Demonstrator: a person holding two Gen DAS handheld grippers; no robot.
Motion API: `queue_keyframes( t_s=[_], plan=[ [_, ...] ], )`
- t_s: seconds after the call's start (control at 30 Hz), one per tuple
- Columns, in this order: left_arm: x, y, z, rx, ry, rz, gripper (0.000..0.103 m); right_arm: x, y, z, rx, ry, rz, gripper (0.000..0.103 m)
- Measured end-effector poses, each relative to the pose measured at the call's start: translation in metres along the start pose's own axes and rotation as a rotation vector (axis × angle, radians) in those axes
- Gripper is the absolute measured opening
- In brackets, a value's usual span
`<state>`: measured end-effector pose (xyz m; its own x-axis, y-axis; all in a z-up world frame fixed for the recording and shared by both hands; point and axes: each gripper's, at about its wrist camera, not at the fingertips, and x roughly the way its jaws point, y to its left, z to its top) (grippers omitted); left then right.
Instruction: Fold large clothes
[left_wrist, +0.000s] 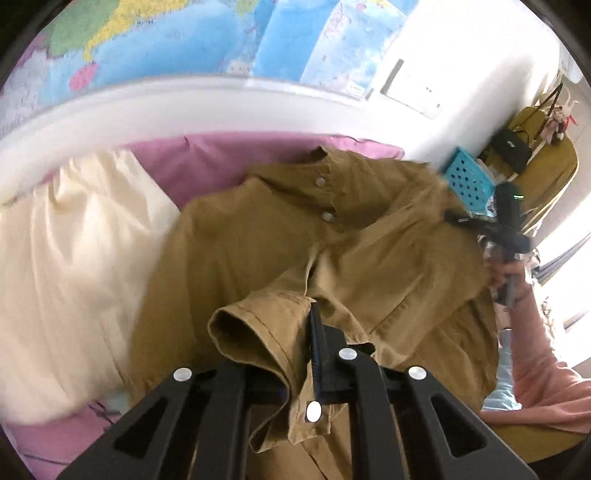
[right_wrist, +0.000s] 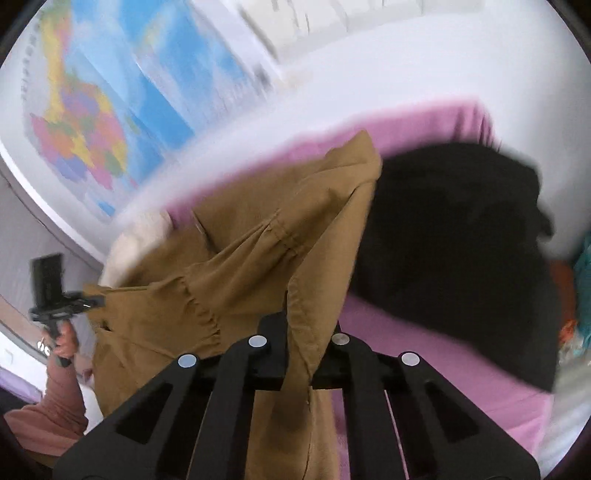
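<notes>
Left gripper (left_wrist: 312, 354): you pinch the shirt (left_wrist: 332, 236) cuff, frame bottom.
Right gripper (right_wrist: 304, 350): you clamp a shirt fold, lower centre.

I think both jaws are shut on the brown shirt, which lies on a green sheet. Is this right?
Not quite: the sheet is pink, not green, as the left wrist view shows. The rest holds: the left gripper and the right gripper both have their jaws shut on the brown shirt.
</notes>
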<state>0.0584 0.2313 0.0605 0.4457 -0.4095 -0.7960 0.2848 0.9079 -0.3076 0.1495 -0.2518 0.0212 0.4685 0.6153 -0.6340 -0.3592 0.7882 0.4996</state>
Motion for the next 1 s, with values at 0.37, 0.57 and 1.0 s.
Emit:
queue_keyframes(
  t_s=[0.37, 0.57, 1.0],
  plan=[
    [0.078, 0.009, -0.01, 0.026, 0.175, 0.235, 0.05, 0.035, -0.037, -0.015, 0.154, 0.08, -0.23, 0.033],
    [-0.02, -0.003, -0.042, 0.06, -0.053, 0.259, 0.07, -0.015, 0.039, -0.017, -0.049, -0.092, -0.266, 0.064],
    [-0.066, 0.032, -0.173, -0.11, -0.046, 0.352, 0.077, 0.092, 0.279, -0.126, -0.571, 0.326, 0.318, 0.07]
  ],
)
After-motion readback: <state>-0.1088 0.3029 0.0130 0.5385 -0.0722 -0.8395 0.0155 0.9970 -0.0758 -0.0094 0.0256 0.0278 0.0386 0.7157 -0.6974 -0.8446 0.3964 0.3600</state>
